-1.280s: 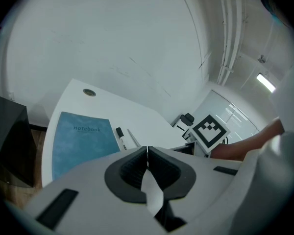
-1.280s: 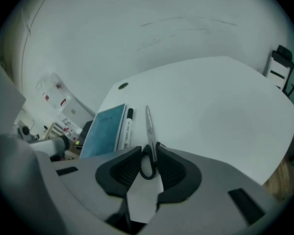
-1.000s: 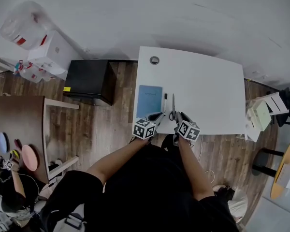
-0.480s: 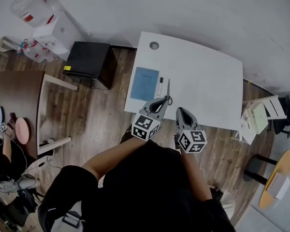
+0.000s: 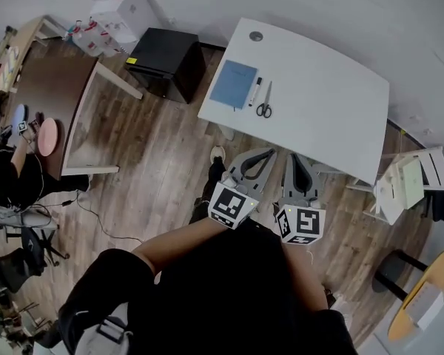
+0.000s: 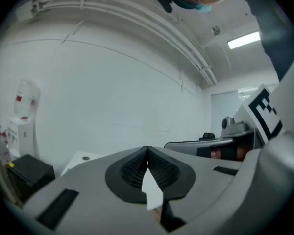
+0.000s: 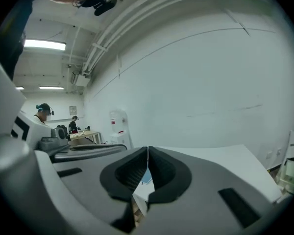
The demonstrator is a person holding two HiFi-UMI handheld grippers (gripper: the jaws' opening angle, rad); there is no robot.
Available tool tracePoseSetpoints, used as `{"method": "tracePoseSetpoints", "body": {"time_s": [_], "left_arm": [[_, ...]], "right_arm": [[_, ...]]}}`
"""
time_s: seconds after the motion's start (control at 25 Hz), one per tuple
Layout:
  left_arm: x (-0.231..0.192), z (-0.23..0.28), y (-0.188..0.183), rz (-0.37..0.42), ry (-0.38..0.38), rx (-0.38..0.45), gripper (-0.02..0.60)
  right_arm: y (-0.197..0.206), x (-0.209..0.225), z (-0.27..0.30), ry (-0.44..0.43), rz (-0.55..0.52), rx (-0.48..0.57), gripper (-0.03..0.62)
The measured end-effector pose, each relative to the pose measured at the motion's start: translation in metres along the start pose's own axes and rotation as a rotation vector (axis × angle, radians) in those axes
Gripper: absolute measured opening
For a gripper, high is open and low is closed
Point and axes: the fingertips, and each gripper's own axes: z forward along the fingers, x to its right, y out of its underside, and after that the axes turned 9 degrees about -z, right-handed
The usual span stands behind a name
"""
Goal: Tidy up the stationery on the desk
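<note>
Desk [image 5: 333,117] sits upper right of frame. On its left end, one row: notebook [image 5: 234,84] leftmost, marker [image 5: 256,92] just right of it, scissors [image 5: 265,103] right of marker. Cabinet [image 5: 170,61] on floor [image 5: 155,168] left of desk; table [image 5: 55,109] further left.

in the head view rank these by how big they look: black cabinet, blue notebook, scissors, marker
1. black cabinet
2. blue notebook
3. scissors and marker: much alike in length, too close to rank.

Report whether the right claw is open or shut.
Shut: the grey right claw has its black ribbed pads pressed together, nothing between them.
</note>
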Motion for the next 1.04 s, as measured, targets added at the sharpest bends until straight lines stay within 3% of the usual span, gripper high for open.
{"method": "tracePoseSetpoints", "body": {"time_s": [0.12, 0.32, 0.64, 1.04], "left_arm": [[0.027, -0.024, 0.007, -0.064, -0.049, 0.037, 0.014], [0.072, -0.03, 0.005, 0.02, -0.042, 0.069, 0.014], [0.107, -0.029, -0.004, 0.072, 0.023, 0.098, 0.014], [0.145, -0.039, 0.004, 0.105, 0.04, 0.126, 0.014]], "right_arm": [[-0.003, -0.013, -0.042, -0.024, -0.005, 0.033, 0.034], [-0.009, -0.012, -0.083, 0.017, -0.117, 0.07, 0.034], [-0.011, 0.006, -0.108, 0.076, -0.065, 0.095, 0.034], [0.0, 0.005, -0.139, 0.079, -0.098, 0.091, 0.032]]}}
